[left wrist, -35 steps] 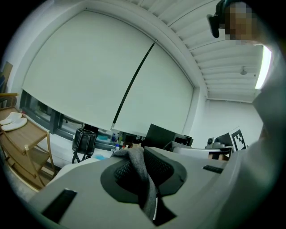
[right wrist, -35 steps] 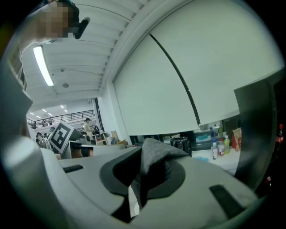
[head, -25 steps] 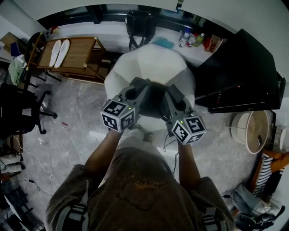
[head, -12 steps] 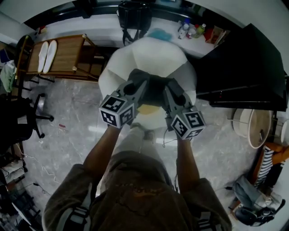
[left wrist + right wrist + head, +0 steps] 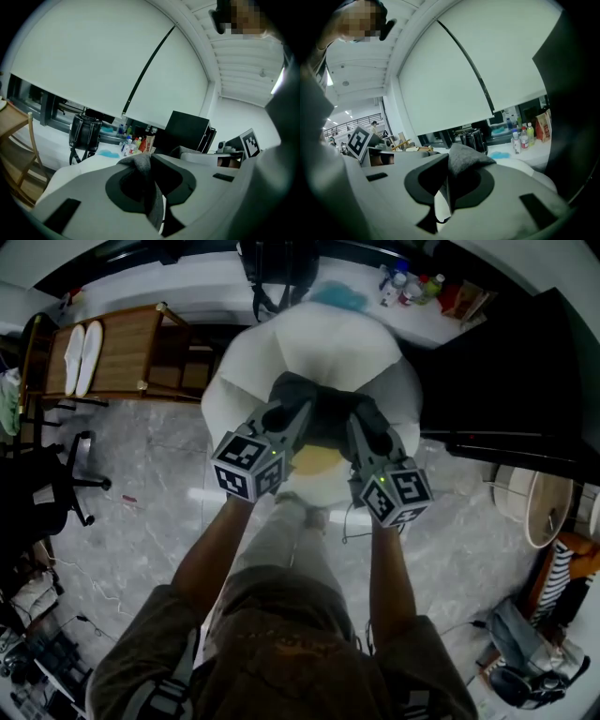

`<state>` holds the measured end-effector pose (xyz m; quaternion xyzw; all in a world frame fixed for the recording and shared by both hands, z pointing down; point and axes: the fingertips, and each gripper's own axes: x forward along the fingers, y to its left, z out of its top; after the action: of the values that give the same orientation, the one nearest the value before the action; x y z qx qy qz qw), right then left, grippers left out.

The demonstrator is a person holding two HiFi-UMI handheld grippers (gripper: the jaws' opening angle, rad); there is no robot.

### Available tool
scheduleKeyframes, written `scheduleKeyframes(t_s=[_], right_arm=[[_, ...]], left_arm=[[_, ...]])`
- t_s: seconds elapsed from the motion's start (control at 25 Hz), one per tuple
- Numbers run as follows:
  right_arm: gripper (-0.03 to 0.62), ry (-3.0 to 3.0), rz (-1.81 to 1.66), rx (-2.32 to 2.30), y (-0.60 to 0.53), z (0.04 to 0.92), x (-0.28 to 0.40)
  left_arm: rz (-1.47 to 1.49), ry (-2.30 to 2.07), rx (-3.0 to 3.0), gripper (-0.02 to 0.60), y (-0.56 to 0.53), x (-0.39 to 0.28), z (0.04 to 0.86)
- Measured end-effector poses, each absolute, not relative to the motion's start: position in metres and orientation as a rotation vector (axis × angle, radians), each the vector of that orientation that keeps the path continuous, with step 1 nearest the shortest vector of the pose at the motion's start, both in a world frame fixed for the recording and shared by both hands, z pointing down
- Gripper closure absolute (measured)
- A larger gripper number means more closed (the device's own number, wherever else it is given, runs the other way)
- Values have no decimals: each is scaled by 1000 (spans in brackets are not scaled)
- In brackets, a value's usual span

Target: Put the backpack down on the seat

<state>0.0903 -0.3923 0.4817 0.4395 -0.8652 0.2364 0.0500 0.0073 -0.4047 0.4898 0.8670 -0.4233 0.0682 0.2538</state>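
Note:
A dark grey backpack [image 5: 323, 413] hangs between my two grippers over a big white rounded seat [image 5: 309, 343]. My left gripper [image 5: 281, 416] is shut on a fold of the pack's grey fabric [image 5: 146, 185]. My right gripper [image 5: 368, 426] is shut on another grey fold [image 5: 461, 159]. Both point forward and slightly down, side by side. A pale yellowish patch [image 5: 314, 460] shows just under the pack at the seat's near edge. I cannot tell whether the pack's underside touches the seat, because the grippers hide it.
A black handbag [image 5: 277, 268] and several bottles [image 5: 412, 282] stand on the white counter behind the seat. A wooden table with white slippers [image 5: 112, 352] is at the left and a black cabinet [image 5: 506, 381] at the right. An office chair [image 5: 37, 493] stands far left.
Both grippers have carried the backpack forward and down over the white seat. Their grip on the fabric is unchanged.

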Motion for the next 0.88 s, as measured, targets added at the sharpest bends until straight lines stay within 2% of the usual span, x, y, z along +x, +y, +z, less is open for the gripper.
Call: scheduleKeyframes(t_s=[0.28,0.88], right_arm=[[560,-2612,758,1335,-403,522,87],[560,-2647,689,1318,-438,552,79]], left_arm=[[226,-1152,2328,546,-414,4,532],[196,-1196,2335,547,-447,0,565]])
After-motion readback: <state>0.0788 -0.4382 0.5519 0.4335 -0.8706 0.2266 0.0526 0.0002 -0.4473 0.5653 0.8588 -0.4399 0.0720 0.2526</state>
